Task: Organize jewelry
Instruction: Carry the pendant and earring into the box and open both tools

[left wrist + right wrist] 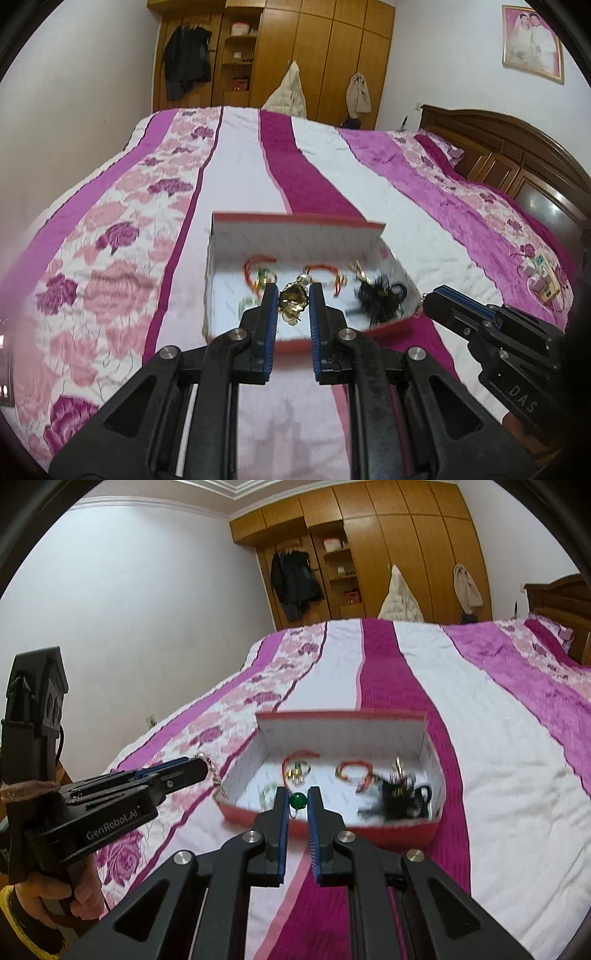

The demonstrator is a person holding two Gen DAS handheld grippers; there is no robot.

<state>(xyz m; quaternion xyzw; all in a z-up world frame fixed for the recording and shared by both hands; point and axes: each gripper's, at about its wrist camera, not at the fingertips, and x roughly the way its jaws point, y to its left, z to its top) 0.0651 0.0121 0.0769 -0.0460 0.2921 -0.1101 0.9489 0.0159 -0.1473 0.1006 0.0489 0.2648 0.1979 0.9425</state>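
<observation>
A red box with a white inside [295,236] [343,723] lies open on the bed. In it are red cord bracelets [258,266] [352,770], a black hair tie bundle [380,299] [399,795] and other small pieces. My left gripper [293,295] [205,768] is shut on a gold leaf-shaped piece with pearl beads [293,301] [216,773], held at the box's near left side. My right gripper [297,799] [424,304] is shut on a green bead piece [297,800], just above the box's near rim.
The bed has a pink, magenta and white striped quilt [236,166]. A small box with cards [541,275] lies near the right edge of the bed. A wooden headboard [517,155] is at the right, a wardrobe [295,48] behind.
</observation>
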